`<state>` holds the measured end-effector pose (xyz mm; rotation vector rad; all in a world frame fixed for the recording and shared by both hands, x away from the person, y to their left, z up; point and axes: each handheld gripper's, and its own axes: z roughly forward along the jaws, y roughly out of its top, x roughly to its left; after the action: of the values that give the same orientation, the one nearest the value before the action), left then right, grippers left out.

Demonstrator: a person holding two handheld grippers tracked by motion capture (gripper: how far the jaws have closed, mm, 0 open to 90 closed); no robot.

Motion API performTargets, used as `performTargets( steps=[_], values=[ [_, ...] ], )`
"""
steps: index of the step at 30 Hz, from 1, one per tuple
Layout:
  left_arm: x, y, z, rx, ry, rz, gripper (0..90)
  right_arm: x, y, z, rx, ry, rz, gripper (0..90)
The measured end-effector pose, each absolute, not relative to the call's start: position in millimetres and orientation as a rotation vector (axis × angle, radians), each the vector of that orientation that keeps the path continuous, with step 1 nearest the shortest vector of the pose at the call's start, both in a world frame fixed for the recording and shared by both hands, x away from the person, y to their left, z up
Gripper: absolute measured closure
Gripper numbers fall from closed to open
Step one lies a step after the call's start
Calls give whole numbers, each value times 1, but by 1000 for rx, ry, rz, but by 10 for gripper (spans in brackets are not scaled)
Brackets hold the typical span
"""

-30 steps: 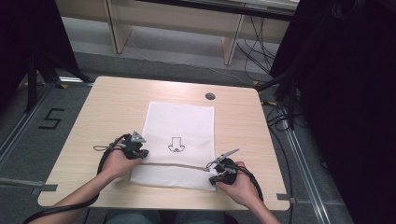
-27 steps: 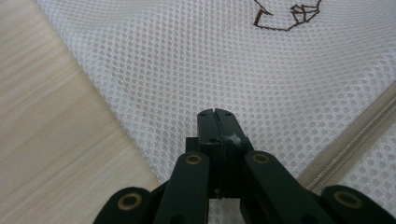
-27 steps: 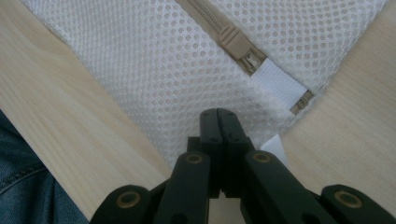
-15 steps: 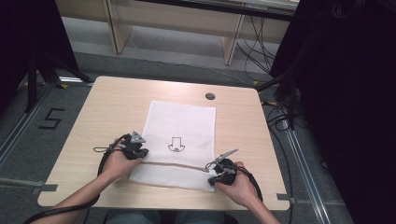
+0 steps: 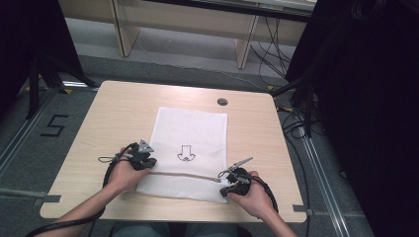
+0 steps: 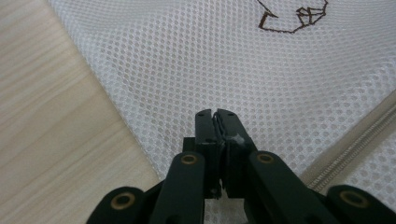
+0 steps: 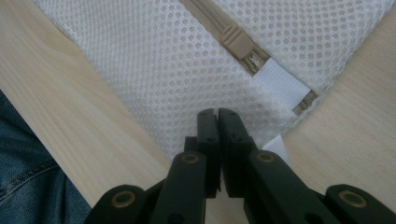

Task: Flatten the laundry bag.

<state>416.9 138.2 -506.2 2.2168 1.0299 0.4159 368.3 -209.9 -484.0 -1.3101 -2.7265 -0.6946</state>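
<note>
A white mesh bag (image 5: 190,133) lies flat on the wooden table (image 5: 118,113), with a dark line drawing (image 5: 186,154) at its middle and a beige zipper (image 5: 183,174) across its near end. My left gripper (image 5: 148,164) rests at the bag's left edge by the zipper's end. In the left gripper view its jaws (image 6: 215,114) lie over the mesh (image 6: 187,70). They have just been opening, but only a thin slit shows and I see no fabric in it. My right gripper (image 5: 226,189) sits at the bag's near right corner, jaws (image 7: 217,113) together over the mesh (image 7: 163,56), short of the zipper pull (image 7: 238,42).
A round dark grommet (image 5: 222,101) is set in the table behind the bag. Bare wood (image 5: 257,133) lies on both sides of the bag. Cables trail on the floor at the right (image 5: 296,123). The person's jeans (image 7: 23,177) show past the table's near edge.
</note>
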Motion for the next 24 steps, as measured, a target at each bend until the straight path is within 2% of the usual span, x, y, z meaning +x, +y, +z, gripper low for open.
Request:
performTargets(
  steps=[8,12,14,16,19,22,24],
  values=[
    [406,148,-483,2189,975,439,788,369,-215,-473,-1312,-2746,-809,799],
    [399,155,-476,2173,962,446,700,372,-230,-460,-1385,-2743,-982,735],
    [392,158,-474,2182,976,408,633,374,-237,-459,-1432,-2730,-1015,687],
    [384,159,-475,2168,981,386,613,377,-242,-461,-1506,-2664,-1052,641],
    [373,158,-476,2148,962,347,547,380,-245,-463,-1525,-2640,-994,606],
    [366,153,-477,2174,922,342,510,381,-239,-467,-1493,-2682,-1028,647],
    [363,148,-477,2186,901,337,525,380,-234,-465,-1469,-2726,-1008,757]
  ],
)
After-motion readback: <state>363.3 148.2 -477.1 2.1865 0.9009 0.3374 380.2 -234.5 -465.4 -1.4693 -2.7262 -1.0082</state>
